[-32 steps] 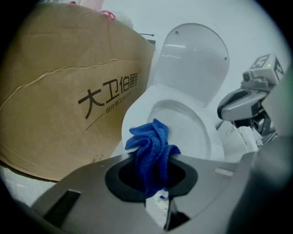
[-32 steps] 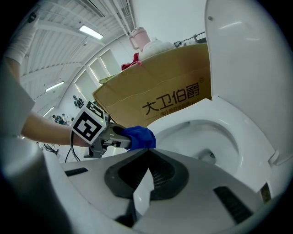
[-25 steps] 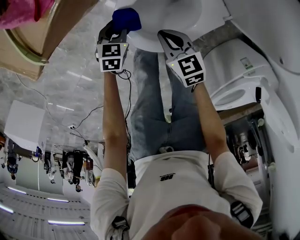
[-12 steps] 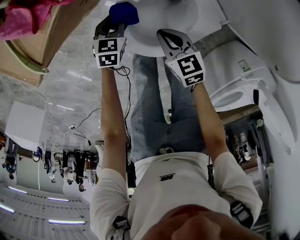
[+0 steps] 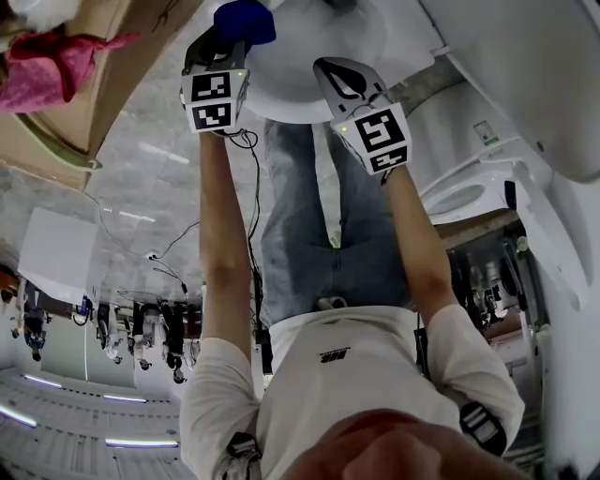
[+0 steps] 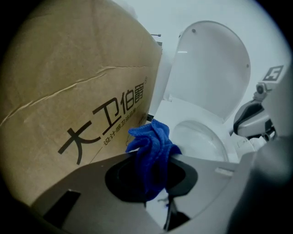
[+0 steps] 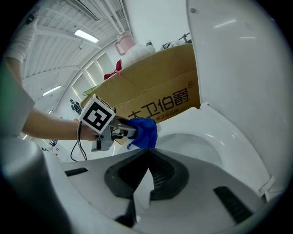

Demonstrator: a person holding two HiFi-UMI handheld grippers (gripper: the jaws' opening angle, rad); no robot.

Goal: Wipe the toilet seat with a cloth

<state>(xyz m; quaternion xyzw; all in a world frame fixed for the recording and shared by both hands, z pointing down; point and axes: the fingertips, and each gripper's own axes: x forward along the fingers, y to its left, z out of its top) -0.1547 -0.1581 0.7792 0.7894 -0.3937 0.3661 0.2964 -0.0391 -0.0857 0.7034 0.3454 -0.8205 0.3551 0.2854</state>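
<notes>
My left gripper point(image 5: 223, 47) is shut on a bunched blue cloth point(image 5: 244, 21) beside the white toilet seat point(image 5: 300, 75). In the left gripper view the cloth point(image 6: 153, 144) sticks out past the jaws of the left gripper point(image 6: 153, 160), just short of the seat's rim point(image 6: 201, 137), with the raised lid point(image 6: 213, 68) behind. My right gripper point(image 5: 336, 73) hovers over the seat's front, shut and holding nothing. The right gripper view has the right gripper point(image 7: 147, 151) with its jaws closed, the cloth point(image 7: 144, 132) in the left gripper point(image 7: 130, 131), and the seat point(image 7: 224, 146).
A large printed cardboard box point(image 6: 78, 105) stands close on the toilet's left, with a pink rag point(image 5: 56, 56) on top. A second white toilet point(image 5: 469, 192) stands to the right. A black cable point(image 5: 253, 187) hangs from the left gripper. The right gripper's body point(image 6: 252, 121) shows at the left gripper view's right edge.
My left gripper has moved forward with the blue cloth, farther alongside the toilet's rim. The right gripper has stayed in place.
</notes>
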